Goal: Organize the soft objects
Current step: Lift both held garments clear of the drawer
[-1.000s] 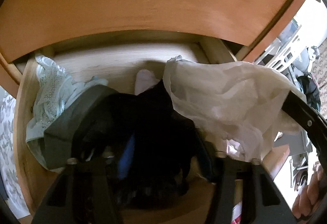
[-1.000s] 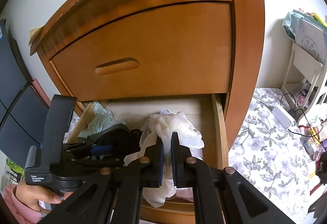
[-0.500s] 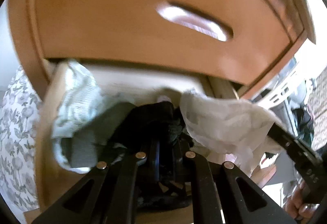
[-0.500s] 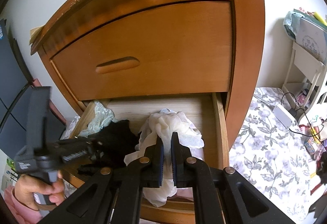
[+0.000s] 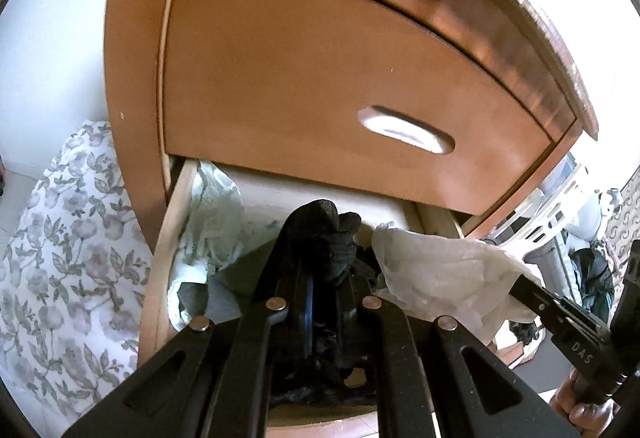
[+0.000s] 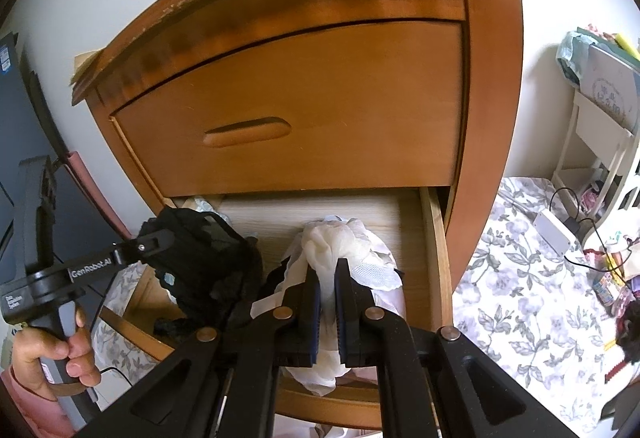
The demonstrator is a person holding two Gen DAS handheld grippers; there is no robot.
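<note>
Bedroom corner: white wall, floral bedding (image 6: 520,302) on the right, white shelf unit (image 6: 600,142) at far right. Orange-brown wooden nightstand (image 6: 492,86) in the middle, upper drawer (image 6: 320,98) shut, lower drawer (image 6: 434,238) pulled out, pale bottom board bare toward the back.

At far left, bare hand (image 6: 60,354) with pink cuff around a black handle. Left gripper (image 5: 320,290) closed tight on a black lace garment (image 6: 200,258), bunched between the pads and lifted above the drawer's left front corner, loose end trailing down into the drawer. Below it, against the drawer's left wall, pale mint lace garment (image 5: 212,222) and a grey-green cloth (image 5: 236,278), lying crumpled.

Farther right, right gripper (image 6: 328,302) clamped on a white sheer fabric (image 6: 340,242), only a thin fold between the blue-edged pads; bulk of the fabric piled against the drawer's right wall, one tail hanging over the front edge. Pinkish cloth beneath it, too hidden to identify.
</note>
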